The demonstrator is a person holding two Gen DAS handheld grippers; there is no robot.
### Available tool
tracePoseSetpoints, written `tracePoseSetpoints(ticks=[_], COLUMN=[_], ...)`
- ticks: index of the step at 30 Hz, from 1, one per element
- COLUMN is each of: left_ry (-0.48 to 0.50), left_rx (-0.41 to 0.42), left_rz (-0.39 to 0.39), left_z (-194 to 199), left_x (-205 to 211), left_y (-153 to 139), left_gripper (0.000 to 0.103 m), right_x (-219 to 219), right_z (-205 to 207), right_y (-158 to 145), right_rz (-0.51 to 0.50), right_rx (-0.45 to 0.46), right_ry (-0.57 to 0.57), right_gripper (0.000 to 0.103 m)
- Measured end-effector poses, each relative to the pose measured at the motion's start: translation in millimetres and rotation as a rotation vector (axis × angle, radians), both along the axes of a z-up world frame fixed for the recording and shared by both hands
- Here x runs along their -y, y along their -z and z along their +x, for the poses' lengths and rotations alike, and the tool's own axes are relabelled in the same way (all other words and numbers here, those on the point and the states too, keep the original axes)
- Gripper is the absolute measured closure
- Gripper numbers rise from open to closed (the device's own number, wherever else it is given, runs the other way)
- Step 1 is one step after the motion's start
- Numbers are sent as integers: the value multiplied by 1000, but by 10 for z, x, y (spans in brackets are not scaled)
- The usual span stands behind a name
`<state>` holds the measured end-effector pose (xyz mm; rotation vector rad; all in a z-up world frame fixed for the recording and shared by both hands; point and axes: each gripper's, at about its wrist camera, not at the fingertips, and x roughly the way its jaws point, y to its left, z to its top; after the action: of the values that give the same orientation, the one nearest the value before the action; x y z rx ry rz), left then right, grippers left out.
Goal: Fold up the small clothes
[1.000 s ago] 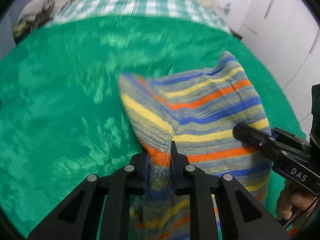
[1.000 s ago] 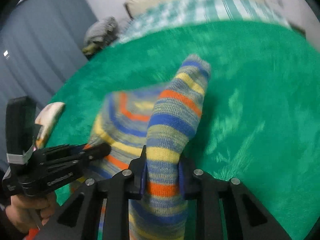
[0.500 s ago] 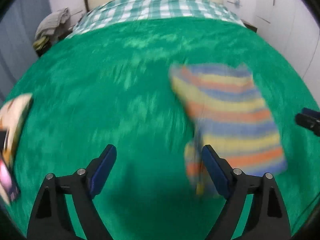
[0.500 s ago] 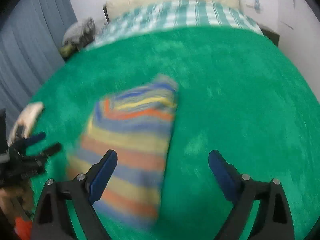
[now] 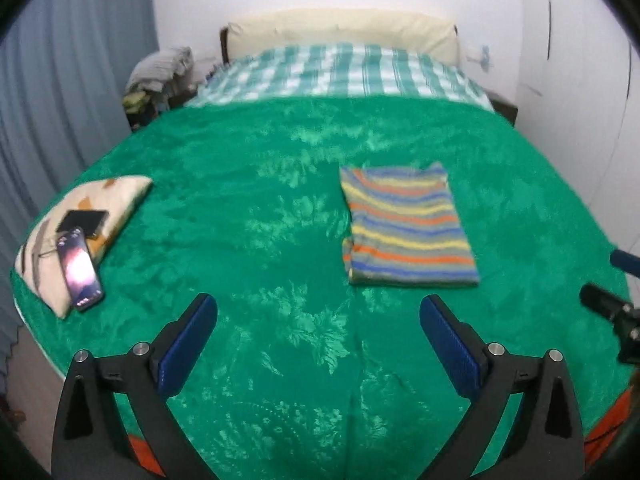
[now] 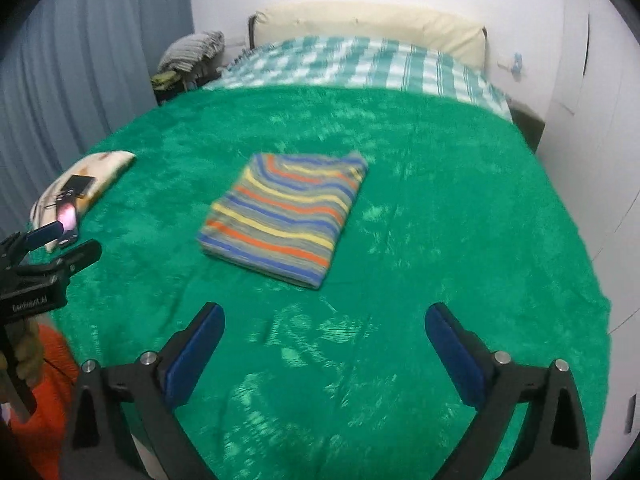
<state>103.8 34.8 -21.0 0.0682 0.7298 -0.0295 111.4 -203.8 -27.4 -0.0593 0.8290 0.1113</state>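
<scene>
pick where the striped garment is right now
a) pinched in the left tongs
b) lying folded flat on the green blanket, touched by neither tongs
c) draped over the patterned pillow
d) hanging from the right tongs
b: the garment lies folded on the blanket, and both the left tongs and the right tongs are open and empty, short of it.

I see home bedroom: bed with green blanket (image 5: 256,208), checked sheet (image 5: 340,72), cream pillow (image 5: 344,28); grey curtain (image 5: 60,92), white walls.

Left gripper (image 6: 60,248) body carries small white lettering, too blurred to read.
</scene>
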Motion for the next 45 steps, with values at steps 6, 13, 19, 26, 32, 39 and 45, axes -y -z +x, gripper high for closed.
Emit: tracePoseSetpoints(ticks=[6,13,19,26,32,39,45], left_ry=[-26,-3,23,47,55,41,27], left_rx=[-68,-115,-146,-120,-71,-57,-50], left_rz=[58,52,41,59,61,93,103], left_z=[-206,-592,-893,-1216,-1226,-1195,-1188], left_x=[90,124,123,120,170,176,206], left_y=[-218,-355,-429,-582,-710,-691,-676], left_gripper=[1,1,0,0,0,0,0], right_x=[-156,-292,-373,-458,-517,-461,-420], right_z=[-383,-864,-1194,-1522,-1496,-1478,-1451], right_y=[-323,-548,-695,-907,-1046,-998,-1002], right_rz=[-19,-24,-4,2,-22,-28,-27], right_rx=[32,31,5,2,42,25,26], right_ry=[25,16,-6,-24,-1,25,36], right_gripper=[3,3,3,3,3,3,3])
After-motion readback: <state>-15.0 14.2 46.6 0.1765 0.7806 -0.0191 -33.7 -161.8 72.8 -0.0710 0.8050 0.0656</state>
